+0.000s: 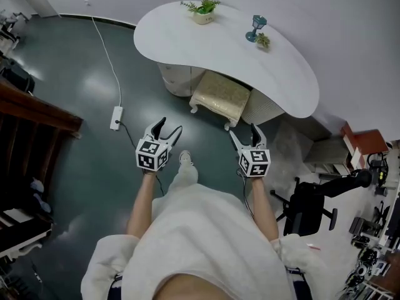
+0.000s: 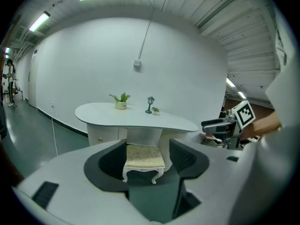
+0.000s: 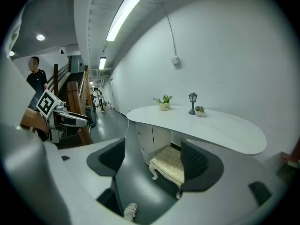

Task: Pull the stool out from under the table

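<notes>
The left tool (image 1: 171,125) is held in the air with its jaws wide apart, and nothing is between them. The right tool (image 1: 242,130) is held in the same way, jaws apart and empty. Both tools point forward at the stool (image 1: 219,95) and are well apart from it. The stool stands on the dark floor (image 1: 87,86), with the back part of its cushioned seat under the edge of the white table (image 1: 181,39). On the table stand a potted plant (image 1: 203,11) and a small lamp (image 1: 255,29). A power strip (image 1: 116,117) lies on the floor, left of the left tool.
</notes>
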The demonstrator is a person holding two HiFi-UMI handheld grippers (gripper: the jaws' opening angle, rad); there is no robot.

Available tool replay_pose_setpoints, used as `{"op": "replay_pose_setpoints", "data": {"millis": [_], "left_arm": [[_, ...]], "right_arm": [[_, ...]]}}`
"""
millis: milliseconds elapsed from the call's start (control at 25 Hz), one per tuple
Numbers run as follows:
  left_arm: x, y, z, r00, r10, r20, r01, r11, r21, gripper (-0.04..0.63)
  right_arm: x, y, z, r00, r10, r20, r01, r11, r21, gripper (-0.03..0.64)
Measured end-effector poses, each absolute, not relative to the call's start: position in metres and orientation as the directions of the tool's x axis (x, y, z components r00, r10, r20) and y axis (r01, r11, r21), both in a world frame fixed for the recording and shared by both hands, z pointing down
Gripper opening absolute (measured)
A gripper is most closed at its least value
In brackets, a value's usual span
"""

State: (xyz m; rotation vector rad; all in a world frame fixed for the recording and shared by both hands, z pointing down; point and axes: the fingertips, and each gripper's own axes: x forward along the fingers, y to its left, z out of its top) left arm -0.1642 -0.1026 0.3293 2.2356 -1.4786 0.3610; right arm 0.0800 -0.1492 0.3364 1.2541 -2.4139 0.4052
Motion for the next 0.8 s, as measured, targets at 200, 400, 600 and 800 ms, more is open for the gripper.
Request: {"op": "replay_pose_setpoints", "data": {"millis": [200,400,600,800], "left_arm": [[-0.199,-0.17,0.331,0.42,-0.788,0.451,-0.908,-0.362,0.213,0.264],[-0.221,-0.226,0.339,0.453,-0.762,0.463,-0.892,-0.394,0.223,0.264],[-0.227,-0.263,0.355,0.494,-0.717,0.491,-0.868,-0.441,0.23,0.264],[-0.202,-0.284,0.369,0.553,-0.649,0.523,-0.825,-0.514,0.234,0.264]], "right_arm": [[0.054,-0.206,0.34,-0.49,-0.729,0.478,-0.849,0.522,-0.075,0.354],[0.035,-0.246,0.351,-0.454,-0.734,0.504,-0.87,0.486,-0.077,0.353],[0.028,-0.27,0.363,-0.419,-0.741,0.525,-0.892,0.444,-0.085,0.351],[0.051,-0.268,0.375,-0.36,-0.761,0.54,-0.926,0.364,-0.104,0.351]]}}
